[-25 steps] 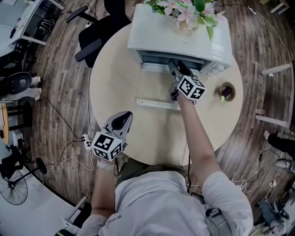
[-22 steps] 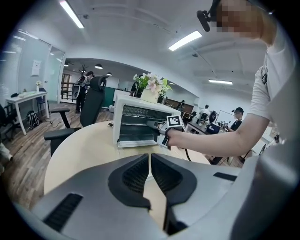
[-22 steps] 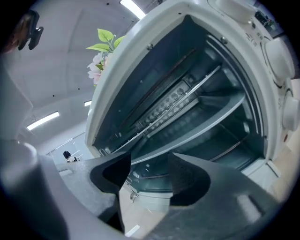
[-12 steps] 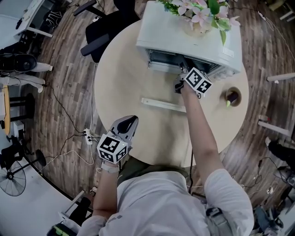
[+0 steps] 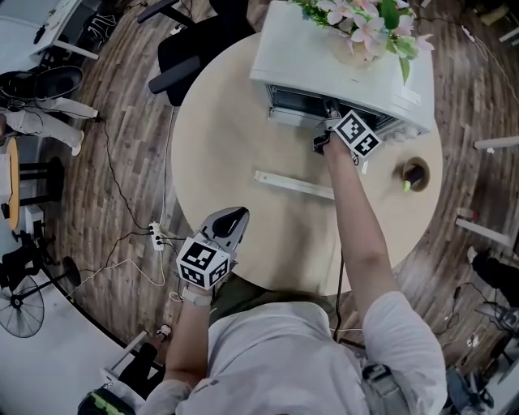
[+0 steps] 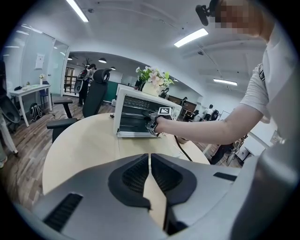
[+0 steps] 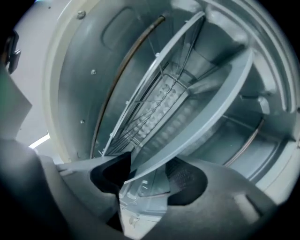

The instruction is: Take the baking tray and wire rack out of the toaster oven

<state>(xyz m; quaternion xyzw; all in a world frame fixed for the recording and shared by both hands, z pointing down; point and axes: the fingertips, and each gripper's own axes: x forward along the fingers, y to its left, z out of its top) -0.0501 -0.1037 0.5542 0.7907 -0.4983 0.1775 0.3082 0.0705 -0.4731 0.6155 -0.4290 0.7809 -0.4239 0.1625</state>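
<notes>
The white toaster oven (image 5: 340, 57) stands at the table's far side, its door folded down flat with the handle (image 5: 296, 185) toward me. My right gripper (image 5: 331, 121) reaches into the oven mouth. In the right gripper view the baking tray (image 7: 201, 122) runs slantwise, and its thin rim passes between the jaws of that gripper (image 7: 147, 176), which stand apart and open around it. The wire rack (image 7: 154, 93) sits just beyond the tray. My left gripper (image 5: 229, 223) hovers at the table's near edge, shut and holding nothing (image 6: 150, 176).
The round wooden table (image 5: 227, 146) carries a flower pot (image 5: 365, 24) on top of the oven and a small cup (image 5: 413, 174) at the right. A black office chair (image 5: 190, 49) stands behind the table. Cables (image 5: 154, 235) trail on the floor at left.
My right gripper has pushed forward from the open door into the oven mouth. The left gripper has stayed near the table's front edge, still shut.
</notes>
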